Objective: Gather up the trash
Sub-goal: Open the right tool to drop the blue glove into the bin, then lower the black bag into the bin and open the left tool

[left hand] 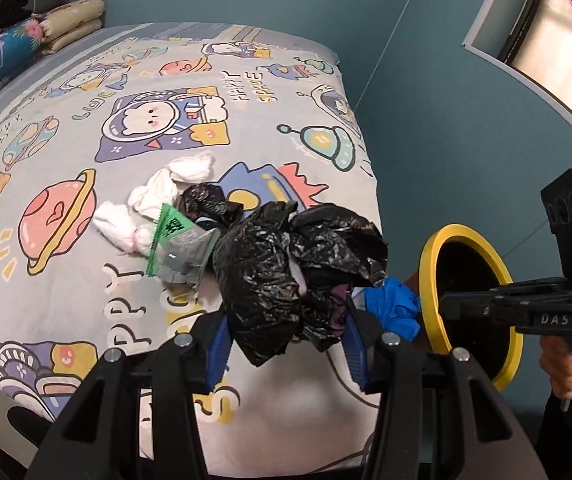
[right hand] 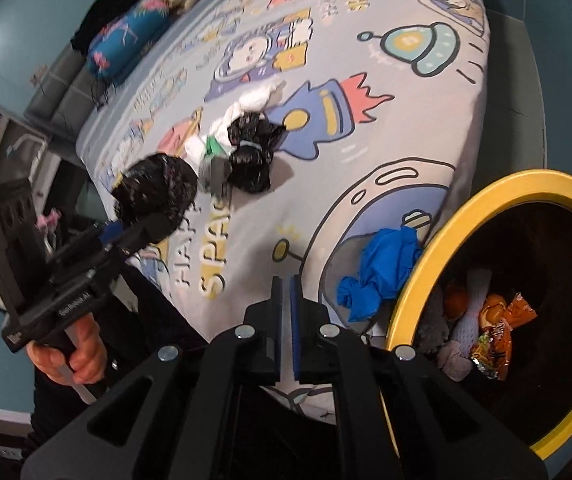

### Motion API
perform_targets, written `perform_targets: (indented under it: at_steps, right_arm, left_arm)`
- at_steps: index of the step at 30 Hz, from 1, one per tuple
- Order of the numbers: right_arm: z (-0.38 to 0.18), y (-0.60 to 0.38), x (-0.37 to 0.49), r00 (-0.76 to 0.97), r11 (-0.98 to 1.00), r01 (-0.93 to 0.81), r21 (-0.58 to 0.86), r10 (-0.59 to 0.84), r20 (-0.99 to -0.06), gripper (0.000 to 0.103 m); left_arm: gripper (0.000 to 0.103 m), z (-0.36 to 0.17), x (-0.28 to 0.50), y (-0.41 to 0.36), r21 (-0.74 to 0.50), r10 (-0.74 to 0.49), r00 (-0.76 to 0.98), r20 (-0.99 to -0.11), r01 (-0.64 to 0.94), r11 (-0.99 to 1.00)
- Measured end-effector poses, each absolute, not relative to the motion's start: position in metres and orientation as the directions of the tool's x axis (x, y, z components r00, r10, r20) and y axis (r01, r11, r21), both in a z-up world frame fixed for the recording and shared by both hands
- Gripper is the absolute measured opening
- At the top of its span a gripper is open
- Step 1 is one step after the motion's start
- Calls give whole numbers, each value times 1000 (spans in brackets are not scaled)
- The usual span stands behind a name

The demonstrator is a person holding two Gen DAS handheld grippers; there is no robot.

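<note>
A crumpled black plastic bag hangs clamped between the blue pads of the left gripper, lifted above the cartoon-printed bedsheet. More trash lies on the sheet behind it: a smaller black bag, white tissues and a green-edged clear wrapper, all bunched together. A crumpled blue glove rests at the bed's edge, just beside the yellow-rimmed bin, which already holds orange wrappers and pale scraps. The right gripper is clenched tight with nothing between its jaws, hovering over the sheet near the glove. A hand grips the left tool's handle.
</note>
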State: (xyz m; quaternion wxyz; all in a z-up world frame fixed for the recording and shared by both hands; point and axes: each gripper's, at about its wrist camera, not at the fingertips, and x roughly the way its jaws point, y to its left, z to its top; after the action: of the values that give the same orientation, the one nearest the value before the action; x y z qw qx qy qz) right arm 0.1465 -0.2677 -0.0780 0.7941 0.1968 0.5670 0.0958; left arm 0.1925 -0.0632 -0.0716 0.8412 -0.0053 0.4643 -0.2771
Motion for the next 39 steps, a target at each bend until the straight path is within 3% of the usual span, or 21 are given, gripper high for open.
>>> perform_targets:
  at_steps: [6,12,23,39]
  right_arm:
    - [-82,-258,153,299,921,58,384,351,-887,4]
    - [-64,-277,144,391,915,128,382,307,-868,4]
    - [-3,-361,99,654,852,279,442,168,-738,4]
    - [0,-450,57,783,749,347,565,100,-613,4]
  left_arm:
    - [45,-77,194,-55,-289,-482,408,-775,450,845]
    - [45,-77,186,-63,-295,-501,383,-776,481,826]
    - [45,-76,152,-128,-281,-543,291,-787,615,737]
    - [45,-87,107,-251,-268,-567,132,-813,779,567]
